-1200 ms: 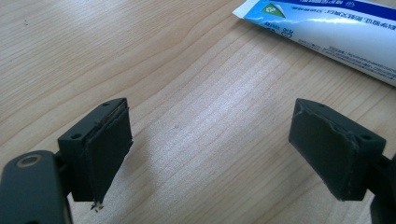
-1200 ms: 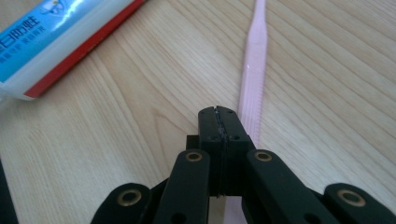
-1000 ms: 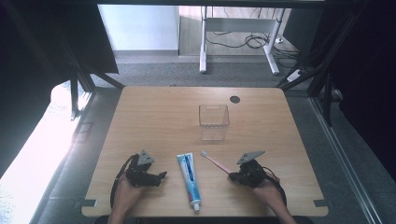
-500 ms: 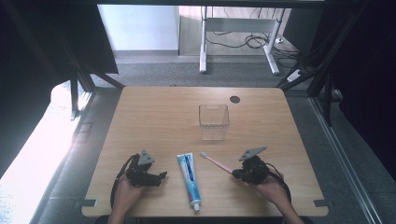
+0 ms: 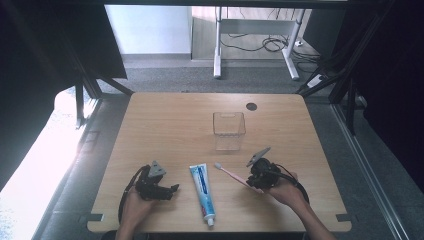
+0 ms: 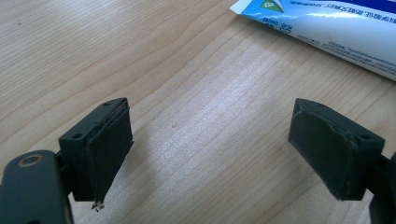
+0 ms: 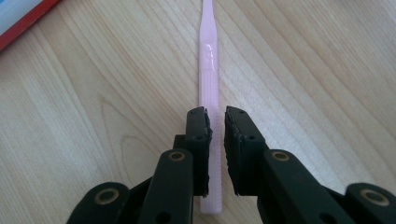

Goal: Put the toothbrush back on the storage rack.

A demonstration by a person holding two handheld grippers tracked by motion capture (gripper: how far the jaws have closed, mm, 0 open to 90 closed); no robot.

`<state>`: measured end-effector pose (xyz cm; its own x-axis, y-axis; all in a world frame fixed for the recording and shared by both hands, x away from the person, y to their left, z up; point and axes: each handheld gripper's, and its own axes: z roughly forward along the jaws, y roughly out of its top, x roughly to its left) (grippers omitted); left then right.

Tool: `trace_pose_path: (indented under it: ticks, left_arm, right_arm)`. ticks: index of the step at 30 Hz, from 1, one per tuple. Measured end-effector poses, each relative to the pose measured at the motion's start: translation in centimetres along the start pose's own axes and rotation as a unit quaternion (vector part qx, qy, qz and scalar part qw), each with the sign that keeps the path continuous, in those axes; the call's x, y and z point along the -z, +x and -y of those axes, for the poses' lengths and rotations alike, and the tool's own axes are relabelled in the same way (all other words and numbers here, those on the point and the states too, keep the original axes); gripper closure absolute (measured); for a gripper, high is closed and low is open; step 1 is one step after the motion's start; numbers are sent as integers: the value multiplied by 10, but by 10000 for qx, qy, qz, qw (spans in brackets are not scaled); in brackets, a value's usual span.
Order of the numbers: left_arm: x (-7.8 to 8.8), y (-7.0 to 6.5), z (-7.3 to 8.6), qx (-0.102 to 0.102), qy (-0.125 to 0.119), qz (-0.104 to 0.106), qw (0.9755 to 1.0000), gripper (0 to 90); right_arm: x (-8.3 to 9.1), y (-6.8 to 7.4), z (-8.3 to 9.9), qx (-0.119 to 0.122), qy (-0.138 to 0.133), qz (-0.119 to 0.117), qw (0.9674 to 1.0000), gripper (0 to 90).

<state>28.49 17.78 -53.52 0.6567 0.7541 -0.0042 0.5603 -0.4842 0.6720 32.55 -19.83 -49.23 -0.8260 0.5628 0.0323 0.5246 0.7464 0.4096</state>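
The right gripper (image 7: 215, 140) has its jaws closed on the pink toothbrush (image 7: 208, 74) lying on the worktop (image 7: 327, 70). The left gripper (image 6: 210, 149) is wide open, holding nothing, near the toothpaste (image 6: 327, 28).

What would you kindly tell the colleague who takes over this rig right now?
Right gripper: jaws closed on the handle of the pink toothbrush, which lies flat on the table.
Left gripper: open, holding nothing, over bare wood beside the toothpaste tube.
Clear container: upright mid-table, nothing visible inside.
Done: toothbrush gripped.
Left, probably: lift the toothbrush into the container, then handle the toothpaste.
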Motion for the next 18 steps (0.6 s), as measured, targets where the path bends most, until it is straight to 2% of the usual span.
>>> trace_pose_path:
  ticks: [8, 9, 12, 18]
  left_arm:
    - [1, 1, 0, 28, -20, -2, 10000, 137]
    - [1, 1, 0, 28, -20, -2, 10000, 137]
    - [1, 1, 0, 65, -56, 9, 10000, 137]
    - [2, 1, 0, 38, -52, 16, 10000, 137]
  right_arm:
    - [-6, 1, -24, 246, 550, 58, 9982, 756]
    - [-6, 1, -24, 246, 550, 58, 9982, 756]
    - [-11, 3, -33, 356, 761, 27, 9965, 741]
    - [-22, 6, -43, 435, 1127, 151, 9926, 726]
